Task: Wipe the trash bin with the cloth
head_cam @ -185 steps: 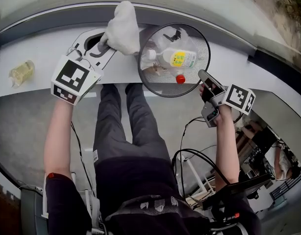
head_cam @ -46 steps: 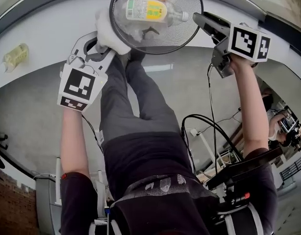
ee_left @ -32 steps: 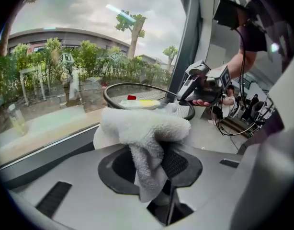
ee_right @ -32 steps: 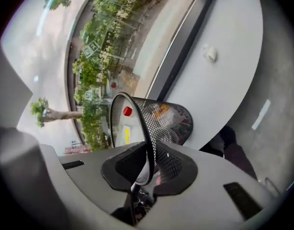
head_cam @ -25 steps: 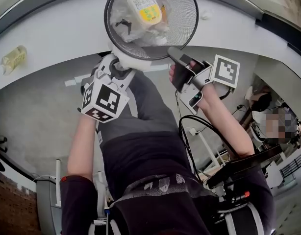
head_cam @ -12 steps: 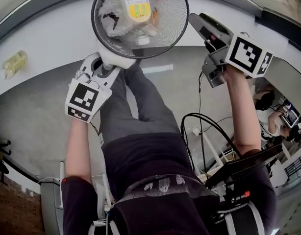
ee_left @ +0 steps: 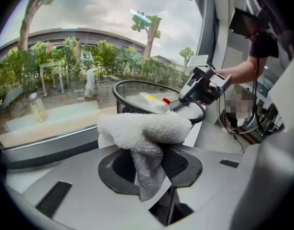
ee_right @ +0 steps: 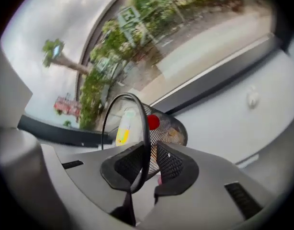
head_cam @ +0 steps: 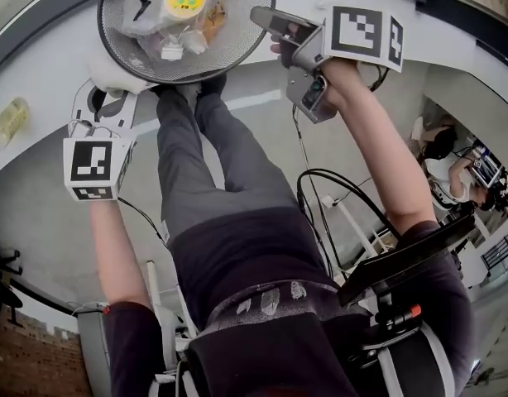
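At the front edge of the window ledge (head_cam: 39, 64) stands the trash bin (head_cam: 242, 46), a round wire-mesh basket, upright, with a bottle and other litter inside.

Left gripper (head_cam: 105, 98): closed on a white cloth (head_cam: 113, 74), which bulges out past the pads. The cloth lies against the outside of the bin at its near-left side, just under the rim.

Right gripper (head_cam: 266, 19): on the opposite, right-hand side of the rim. Its jaws have just been closing. The rim wire and mesh wall run between them, and the pads appear to press on the wall.

Assessment: the bin is braced on the right and the cloth is set on the left. The wall to be wiped curves away from the cloth on both sides, so the left gripper is placed to do the wiping. The stroke should follow the curve rather than run straight.
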Demonstrator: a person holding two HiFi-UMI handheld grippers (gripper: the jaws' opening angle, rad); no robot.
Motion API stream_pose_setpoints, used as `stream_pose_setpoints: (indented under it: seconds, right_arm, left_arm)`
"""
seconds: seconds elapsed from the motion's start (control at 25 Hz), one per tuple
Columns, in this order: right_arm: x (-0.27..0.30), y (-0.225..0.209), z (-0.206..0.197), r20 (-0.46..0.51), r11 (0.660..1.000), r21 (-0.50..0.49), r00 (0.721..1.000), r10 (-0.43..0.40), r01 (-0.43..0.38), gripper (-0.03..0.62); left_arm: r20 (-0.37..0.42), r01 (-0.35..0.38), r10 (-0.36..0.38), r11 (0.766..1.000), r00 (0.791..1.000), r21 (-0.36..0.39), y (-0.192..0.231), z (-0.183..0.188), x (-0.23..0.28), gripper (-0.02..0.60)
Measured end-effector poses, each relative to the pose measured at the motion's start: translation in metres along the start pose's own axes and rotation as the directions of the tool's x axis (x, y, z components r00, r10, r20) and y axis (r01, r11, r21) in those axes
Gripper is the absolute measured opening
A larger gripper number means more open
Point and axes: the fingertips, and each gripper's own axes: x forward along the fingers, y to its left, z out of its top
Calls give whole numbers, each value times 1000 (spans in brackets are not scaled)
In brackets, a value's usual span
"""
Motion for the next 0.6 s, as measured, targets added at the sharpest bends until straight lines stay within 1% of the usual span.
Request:
stream_pose_setpoints:
  seconds: [0.04,0.08,0.16,0.24,0.32,0.36,0.4,0.44,0.48,0.52,0.6]
  right_arm:
    - [2,0,-7,11,996,91,1000,7,-8,71]
    - [4,1,-15,17,987,160,1000,18,-20,71]
    - [6,1,-33,24,965,257,999,41,-45,67]
    - [-1,-5,-52,16,928,371,999,38,-42,67]
    - [-9,-12,-70,5,877,480,1000,30,-29,63]
    - [-10,-12,-76,4,860,508,999,36,-33,66]
    - [-9,-11,-82,1,853,520,999,46,-40,75]
    - [-6,-8,-87,-5,853,520,998,59,-48,78]
    - [-2,-4,-91,-12,858,511,997,72,-55,94]
    - [2,0,-93,-23,868,493,996,81,-59,103]
    - [4,8,-95,-45,902,429,996,82,-55,109]
  left_arm:
    - [11,-13,13,1000,1000,-24,3,-3,-2,107]
    - [21,-20,21,999,1000,-47,5,-6,-5,107]
    - [25,0,2,998,1000,-66,1,-13,-6,106]
    - [13,65,-65,997,998,-45,-17,-15,3,106]
    - [1,147,-147,989,989,-27,-46,-13,17,106]
    - [2,193,-193,981,981,-32,-63,-10,22,106]
    - [5,242,-242,970,970,-37,-82,-8,26,106]
    - [7,288,-288,957,958,-35,-103,-6,31,106]
    - [9,322,-322,947,947,-24,-121,-3,35,107]
    - [11,339,-338,941,941,-15,-134,-2,40,107]
    - [23,340,-339,940,940,-23,-139,-2,43,107]
